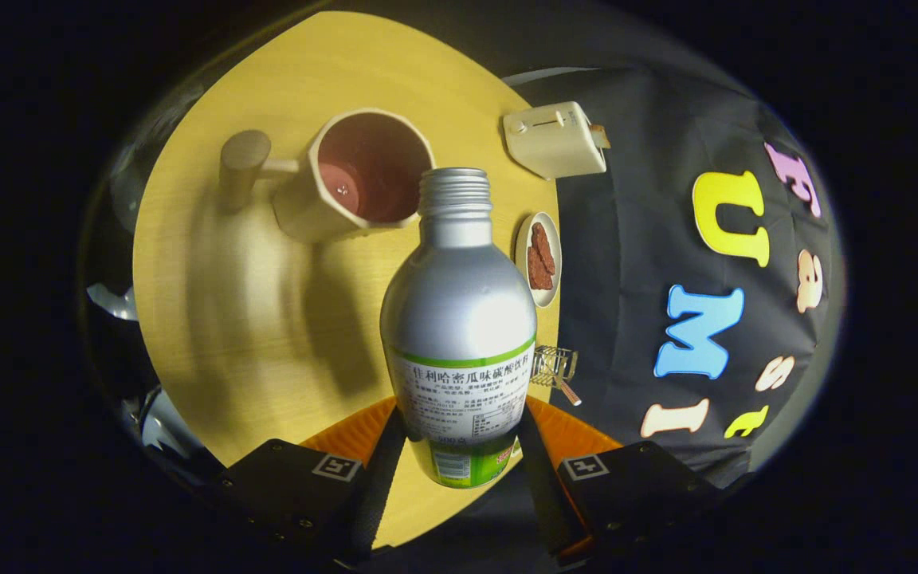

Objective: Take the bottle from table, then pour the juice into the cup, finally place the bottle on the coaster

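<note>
A silver metal bottle (459,319) with a white-and-green label and an uncapped threaded neck sits between my two fingers, and my gripper (460,446) is shut on its lower body. I hold it off the yellow table (244,319), its mouth pointing toward a cream cup (363,179) with a dark red inside. The cup lies just beyond the bottle's mouth and a little to its left, with its opening facing me. A round wooden piece (244,163), perhaps the coaster, sits to the left of the cup.
A cream toaster (555,139) stands at the table's edge beyond the bottle to the right. A small white plate (540,259) with brown pieces lies next to the bottle's shoulder. A small wire rack (555,367) sits beside the label.
</note>
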{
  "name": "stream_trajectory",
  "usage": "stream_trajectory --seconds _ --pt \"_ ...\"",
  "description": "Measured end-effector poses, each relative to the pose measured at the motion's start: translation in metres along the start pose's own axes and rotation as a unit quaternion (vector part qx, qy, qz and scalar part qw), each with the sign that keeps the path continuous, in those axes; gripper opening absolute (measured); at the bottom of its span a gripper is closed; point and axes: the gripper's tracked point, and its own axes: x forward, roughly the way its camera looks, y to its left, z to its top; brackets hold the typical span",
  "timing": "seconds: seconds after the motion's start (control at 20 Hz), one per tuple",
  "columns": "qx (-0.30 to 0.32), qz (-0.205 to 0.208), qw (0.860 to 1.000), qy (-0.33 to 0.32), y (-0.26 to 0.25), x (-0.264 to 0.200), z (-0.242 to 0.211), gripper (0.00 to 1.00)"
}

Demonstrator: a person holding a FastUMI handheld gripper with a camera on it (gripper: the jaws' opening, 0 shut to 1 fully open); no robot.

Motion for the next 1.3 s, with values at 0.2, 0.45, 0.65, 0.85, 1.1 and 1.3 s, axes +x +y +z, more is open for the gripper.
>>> stream_trajectory --seconds 0.2,0.45,0.65,0.85,1.1,1.3 --pt "0.105 0.039 0.993 -0.023 0.008 0.012 -0.010 0.77" --pt "0.208 0.062 0.975 -0.051 0.004 0.026 -0.020 0.77" --pt "0.291 0.081 0.950 -0.075 -0.003 0.040 -0.021 0.77" --pt "0.360 0.089 0.923 -0.104 -0.018 0.053 -0.020 0.77" --pt "0.418 0.084 0.892 -0.147 -0.043 0.070 -0.015 0.77" --pt "0.455 0.077 0.869 -0.181 -0.063 0.083 -0.006 0.77"
